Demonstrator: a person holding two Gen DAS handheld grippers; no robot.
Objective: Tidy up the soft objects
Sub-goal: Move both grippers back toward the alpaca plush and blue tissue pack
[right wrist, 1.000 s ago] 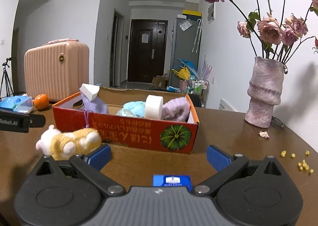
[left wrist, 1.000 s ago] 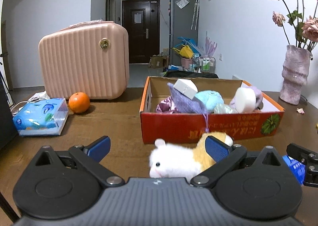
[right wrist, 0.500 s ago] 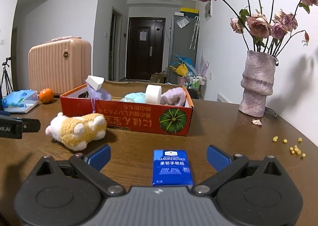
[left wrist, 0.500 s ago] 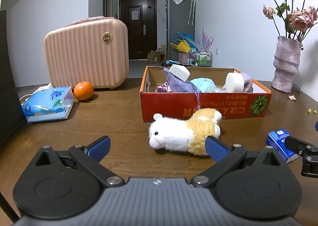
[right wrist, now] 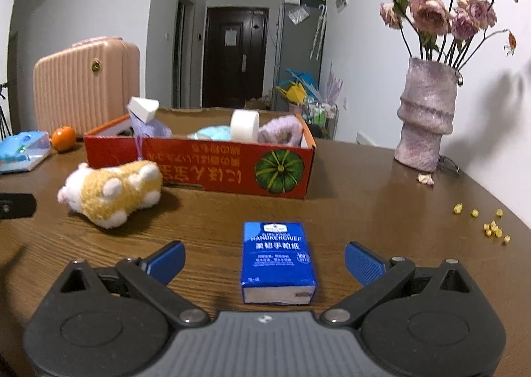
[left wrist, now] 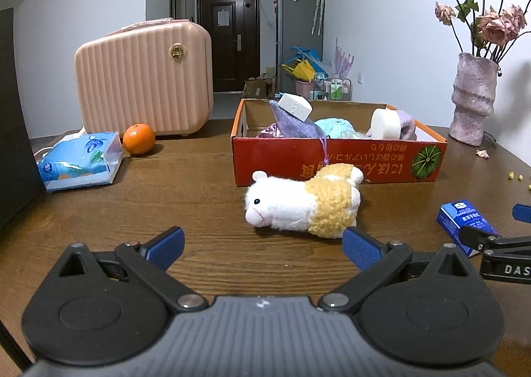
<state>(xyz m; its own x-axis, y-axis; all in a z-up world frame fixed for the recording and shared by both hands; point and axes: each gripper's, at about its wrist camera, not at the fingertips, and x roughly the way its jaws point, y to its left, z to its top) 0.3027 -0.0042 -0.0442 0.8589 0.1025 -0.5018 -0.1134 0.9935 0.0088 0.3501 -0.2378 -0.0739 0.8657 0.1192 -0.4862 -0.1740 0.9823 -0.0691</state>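
A white-and-tan plush toy (left wrist: 302, 207) lies by the red box (left wrist: 338, 161) printed with a green pumpkin; the tissue pack (right wrist: 278, 257) looks deep blue, slightly blurred.

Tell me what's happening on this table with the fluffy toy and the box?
Someone is tidying soft things into the red cardboard box, with a two-finger gripper in each hand. The box already holds a few soft things. The plush toy lies on the table just in front of it, and the left gripper is open, facing the toy without touching it. The right gripper is open too, with a blue tissue pack lying between its fingers, not squeezed. Nothing is being held.
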